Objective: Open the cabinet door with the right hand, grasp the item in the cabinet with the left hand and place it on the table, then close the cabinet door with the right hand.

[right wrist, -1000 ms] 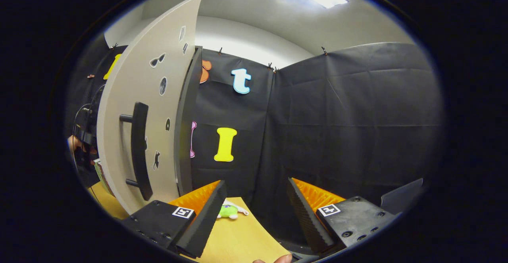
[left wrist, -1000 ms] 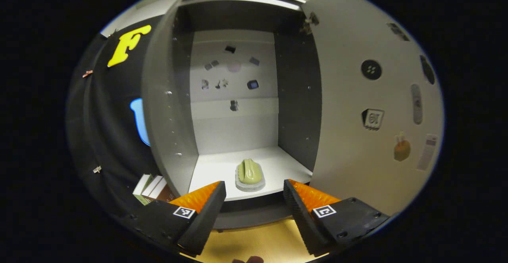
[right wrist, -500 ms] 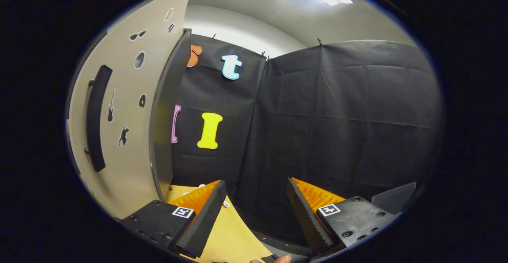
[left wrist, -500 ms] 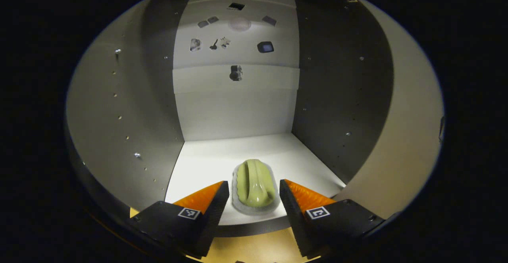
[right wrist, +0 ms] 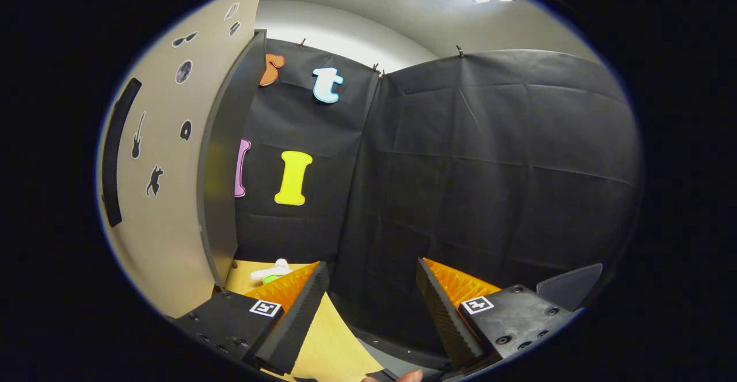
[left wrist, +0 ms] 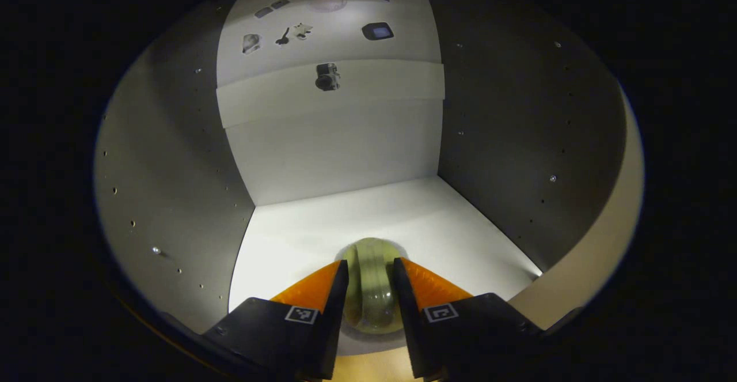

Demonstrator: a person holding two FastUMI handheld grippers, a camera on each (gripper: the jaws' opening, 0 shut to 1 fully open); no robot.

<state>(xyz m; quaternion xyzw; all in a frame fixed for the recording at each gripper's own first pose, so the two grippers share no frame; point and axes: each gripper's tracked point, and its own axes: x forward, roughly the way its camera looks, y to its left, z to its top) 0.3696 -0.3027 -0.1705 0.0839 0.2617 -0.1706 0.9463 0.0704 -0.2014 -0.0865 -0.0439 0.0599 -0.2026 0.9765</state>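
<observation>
Cabinet door point(right wrist: 167, 209) open — left gripper point(left wrist: 368, 284) inside the cabinet, closing around the green item point(left wrist: 371, 278), contact uncertain; lifting out and closing remain. Right gripper point(right wrist: 371, 292) open, empty.

My left tongs point(left wrist: 368, 281) reach forward and low, level with my line of sight, their two fingers point(left wrist: 322, 295) drawn in to a narrow gap with one finger on each side of what sits between them; I cannot tell whether they are pressing yet. My right tongs point(right wrist: 371, 290) hang out in front of me, pointed slightly upward, with the fingers point(right wrist: 299, 307) spread wide and nothing between them. At the near bottom edge of the right gripper view, a bit of my fingertip point(right wrist: 407, 376) shows where my hand grips the handle behind the tongs.
</observation>
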